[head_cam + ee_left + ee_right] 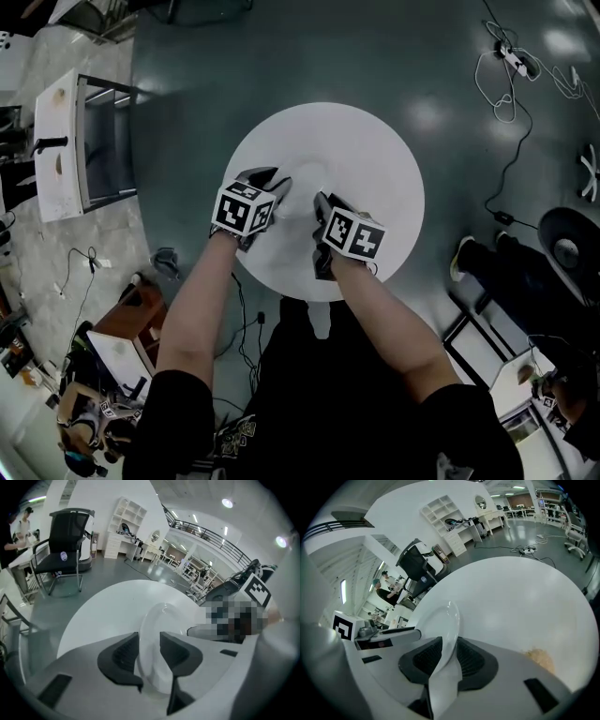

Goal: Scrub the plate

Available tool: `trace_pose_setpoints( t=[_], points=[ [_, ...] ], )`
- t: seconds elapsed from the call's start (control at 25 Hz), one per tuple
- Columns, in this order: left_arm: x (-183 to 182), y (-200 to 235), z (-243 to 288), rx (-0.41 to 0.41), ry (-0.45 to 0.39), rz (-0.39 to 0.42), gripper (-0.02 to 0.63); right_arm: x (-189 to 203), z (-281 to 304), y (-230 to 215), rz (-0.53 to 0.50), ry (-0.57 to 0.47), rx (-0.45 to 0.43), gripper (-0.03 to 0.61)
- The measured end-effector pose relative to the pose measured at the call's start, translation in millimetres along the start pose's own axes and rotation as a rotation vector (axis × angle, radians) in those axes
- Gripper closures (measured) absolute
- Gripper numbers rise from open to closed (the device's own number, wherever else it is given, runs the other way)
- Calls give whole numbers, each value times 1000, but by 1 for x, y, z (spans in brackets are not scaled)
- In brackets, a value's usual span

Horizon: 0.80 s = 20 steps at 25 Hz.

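A white plate (298, 202) stands on edge over the round white table (375, 159), between my two grippers. The left gripper (272, 180) is open: in the left gripper view the plate (161, 620) has its rim in the gap of that gripper (149, 644), but the pads do not press on it. My right gripper (323, 208) is shut on the opposite rim. In the right gripper view the plate (440, 620) is pinched in the right gripper (449, 651), and a white strip (440, 691) hangs below the jaws. A tan crumbly patch (541, 660) lies on the table (525, 597).
A white shelf cart (75, 141) stands on the floor at the left. Cables (506, 94) run across the floor at the upper right. A bystander's shoes (469, 258) are close to the table's right side. A black office chair (65, 541) stands beyond the table.
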<state>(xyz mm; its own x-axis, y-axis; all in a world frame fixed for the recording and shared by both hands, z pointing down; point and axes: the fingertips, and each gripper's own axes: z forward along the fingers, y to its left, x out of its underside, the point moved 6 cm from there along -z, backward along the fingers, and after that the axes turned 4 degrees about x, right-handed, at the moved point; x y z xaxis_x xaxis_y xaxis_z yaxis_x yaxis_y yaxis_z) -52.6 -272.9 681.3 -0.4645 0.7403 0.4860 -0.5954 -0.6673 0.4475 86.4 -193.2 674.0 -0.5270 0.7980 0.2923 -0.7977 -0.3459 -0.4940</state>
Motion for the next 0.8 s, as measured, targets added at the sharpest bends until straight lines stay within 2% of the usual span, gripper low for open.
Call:
trace_pose_setpoints(
  t=[0.2, 0.36, 0.48, 0.64, 0.8],
  points=[
    [5, -5, -5, 56, -3, -43, 472, -2, 2, -2, 31, 3, 5, 469],
    [8, -11, -14, 183, -56, -135, 508, -6, 0, -9, 69, -7, 5, 471],
    [12, -11, -21, 258, -101, -210, 540, -10, -2, -11, 82, -12, -12, 503],
    [15, -6, -29, 248, -144, -237, 574, -14, -7, -4, 56, -37, -61, 511],
    [11, -5, -39, 245, -188, -242, 574, -18, -18, 5, 41, -81, -138, 520]
  ],
)
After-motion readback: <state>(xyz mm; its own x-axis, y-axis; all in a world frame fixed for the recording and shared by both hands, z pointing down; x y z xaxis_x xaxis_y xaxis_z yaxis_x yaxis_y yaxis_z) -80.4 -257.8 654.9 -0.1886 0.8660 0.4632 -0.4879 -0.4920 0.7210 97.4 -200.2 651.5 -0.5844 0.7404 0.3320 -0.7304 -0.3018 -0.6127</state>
